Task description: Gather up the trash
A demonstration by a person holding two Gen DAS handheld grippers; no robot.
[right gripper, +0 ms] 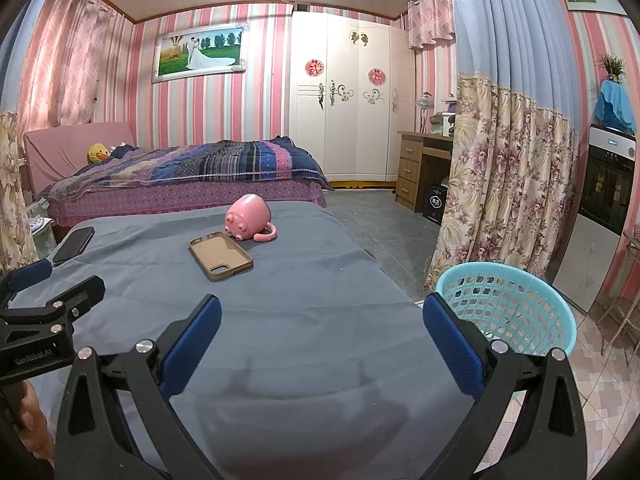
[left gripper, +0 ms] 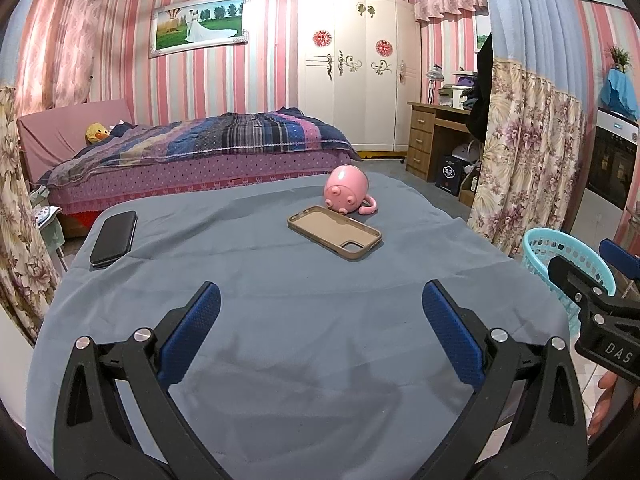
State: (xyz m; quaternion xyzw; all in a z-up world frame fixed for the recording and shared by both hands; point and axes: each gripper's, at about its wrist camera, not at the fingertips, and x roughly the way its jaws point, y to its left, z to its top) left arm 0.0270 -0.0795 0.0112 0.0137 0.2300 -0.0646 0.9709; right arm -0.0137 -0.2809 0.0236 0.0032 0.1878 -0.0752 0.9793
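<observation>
Nearest your lenses lay the grey-blue cloth covering the table [left gripper: 304, 320], wrinkled and bare between your fingers. Farther along it you had a tan rubbery phone case [left gripper: 334, 232] lying open side up, and touching its far end a pink pig-faced ceramic mug [left gripper: 346, 195] tipped on its side, handle toward your right. A black folding wallet-style phone cover [left gripper: 114, 239] sat well apart at the far left corner. No obvious scrap of trash showed on the cloth.

Off the table's right edge stood your turquoise plastic lattice wastebasket [right gripper: 516, 304]; its inside was partly hidden by your right finger, and what it held could not be told.

Your left gripper [left gripper: 320, 312] hovered low over the near cloth, blue pads spread wide, gripping nothing. Your right gripper [right gripper: 320, 320] hung beside it near the table's right edge, equally wide and empty, one pad overlapping the basket rim in view.
</observation>
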